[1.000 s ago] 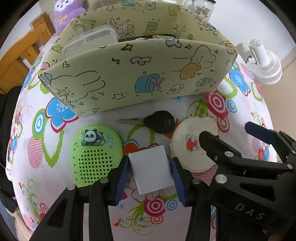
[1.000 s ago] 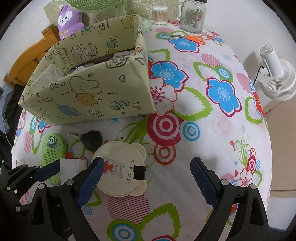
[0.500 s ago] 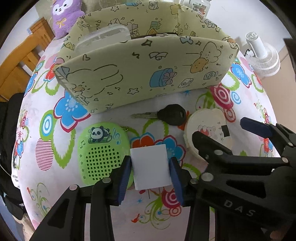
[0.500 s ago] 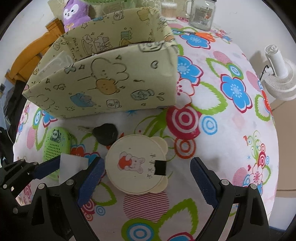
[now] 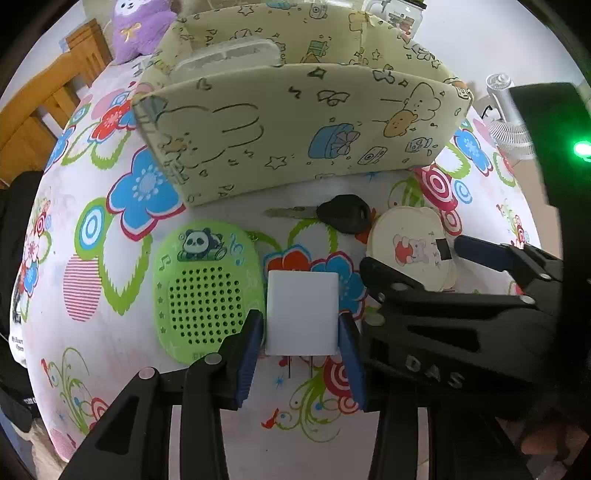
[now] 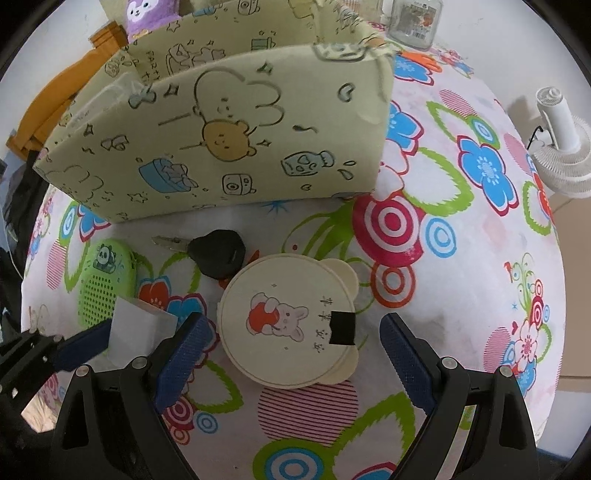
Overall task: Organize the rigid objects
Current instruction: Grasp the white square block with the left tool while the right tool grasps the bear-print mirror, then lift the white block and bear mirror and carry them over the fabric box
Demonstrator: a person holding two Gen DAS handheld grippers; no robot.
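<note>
Your left gripper [image 5: 301, 341] has its jaws clamped on the white power adapter [image 5: 302, 312], whose two prongs point back toward you above the flowered tabletop [image 5: 110, 332]. Just left of the adapter lies the green panda speaker [image 5: 205, 288], flat on the cloth.

Your right gripper [image 6: 291, 354] points steeply down with its jaws spread wide. The round cream bear-eared case [image 6: 288, 321] with the rabbit picture lies on the cloth between them, and neither pad touches it. A small black square sits on the case's lid.

Just beyond the case lies the black-headed car key [image 6: 218, 253], blade pointing left, its head close to the case's rim.

Farther on stands the pale yellow storage box [image 5: 295, 129] printed with cartoon figures; a clear plastic container [image 5: 229, 59] shows inside it. Toward the tabletop's far edge stand a glass jar [image 6: 415, 18] and a purple plush toy [image 5: 138, 27]. Off the right edge, a white fan [image 6: 565, 147] stands lower down.
</note>
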